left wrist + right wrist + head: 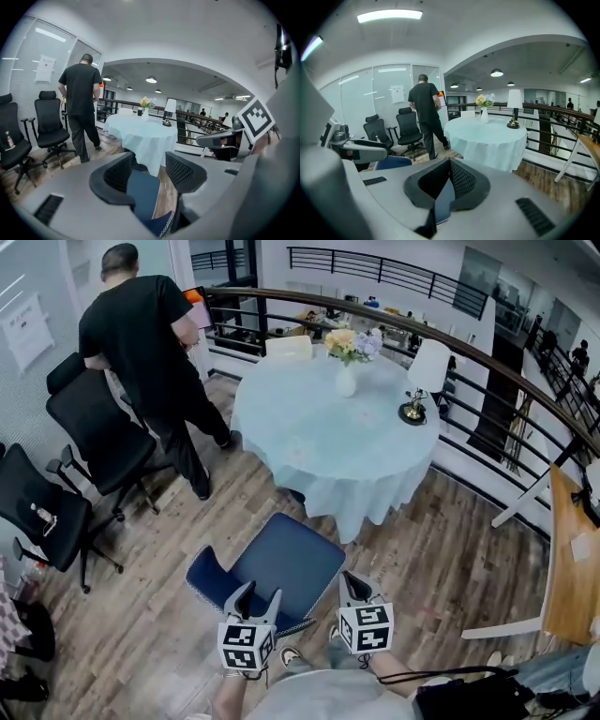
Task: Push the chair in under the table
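Progress basically zero: navy padded chair point(281, 563) lower centre, just short of round pale-blue-clothed desk point(309, 442). Left tool point(260, 596) gaping round backrest, right tool point(356, 585) pinching it. Whole push left.

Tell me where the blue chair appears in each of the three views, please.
Head view: the blue chair is at lower centre, below the round table.
Left gripper view: blue chair at bottom centre, between the jaws.
Right gripper view: blue chair at lower left, plus a blue strip between the jaws.
Shared landmark: the round table with its flower vase.
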Demonstrator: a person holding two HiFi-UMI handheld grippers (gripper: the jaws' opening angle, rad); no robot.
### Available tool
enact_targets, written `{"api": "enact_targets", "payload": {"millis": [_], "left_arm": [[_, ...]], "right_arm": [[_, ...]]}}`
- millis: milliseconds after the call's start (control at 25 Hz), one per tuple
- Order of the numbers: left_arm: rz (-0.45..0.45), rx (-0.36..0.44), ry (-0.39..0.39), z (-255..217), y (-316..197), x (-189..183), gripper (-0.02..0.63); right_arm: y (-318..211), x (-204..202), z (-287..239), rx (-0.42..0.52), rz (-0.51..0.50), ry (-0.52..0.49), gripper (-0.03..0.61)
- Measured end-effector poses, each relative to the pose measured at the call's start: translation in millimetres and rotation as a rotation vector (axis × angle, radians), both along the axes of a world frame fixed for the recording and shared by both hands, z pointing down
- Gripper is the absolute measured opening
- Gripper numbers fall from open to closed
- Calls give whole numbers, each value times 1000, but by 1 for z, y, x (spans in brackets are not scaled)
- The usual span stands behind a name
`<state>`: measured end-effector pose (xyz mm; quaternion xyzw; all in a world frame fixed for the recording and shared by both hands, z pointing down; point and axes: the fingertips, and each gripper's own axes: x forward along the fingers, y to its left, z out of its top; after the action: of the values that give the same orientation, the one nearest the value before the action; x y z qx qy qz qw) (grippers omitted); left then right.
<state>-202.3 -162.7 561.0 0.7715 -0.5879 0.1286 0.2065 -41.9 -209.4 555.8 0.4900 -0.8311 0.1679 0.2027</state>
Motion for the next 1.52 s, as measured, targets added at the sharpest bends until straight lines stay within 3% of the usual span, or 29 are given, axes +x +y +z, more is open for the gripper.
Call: {"api": "enact_targets", "payload": {"millis": [200, 440, 760, 840, 1080, 1320, 1520], "left_arm": [[65, -27, -42, 17, 29, -29, 276], [134, -66, -135, 38, 62, -63, 302], [46, -115, -197, 71, 91, -102, 304], [13, -132, -191, 81, 90, -107, 305], [-92, -227, -69, 108, 71, -109, 304], [-110, -185, -74, 107, 69, -107, 305], [-85, -203, -79, 109, 67, -107, 305]], "right_arm": [[11, -13, 9, -24, -14, 17, 17], [21, -33, 16, -38, -42, 44, 17], [27, -50, 22, -54, -62, 64, 17], [25, -51, 21, -50, -62, 67, 17], [22, -51, 18, -39, -54, 72, 17], [17, -36, 24, -50, -17, 78, 17], [5, -41, 22, -42, -23, 69, 17]]}}
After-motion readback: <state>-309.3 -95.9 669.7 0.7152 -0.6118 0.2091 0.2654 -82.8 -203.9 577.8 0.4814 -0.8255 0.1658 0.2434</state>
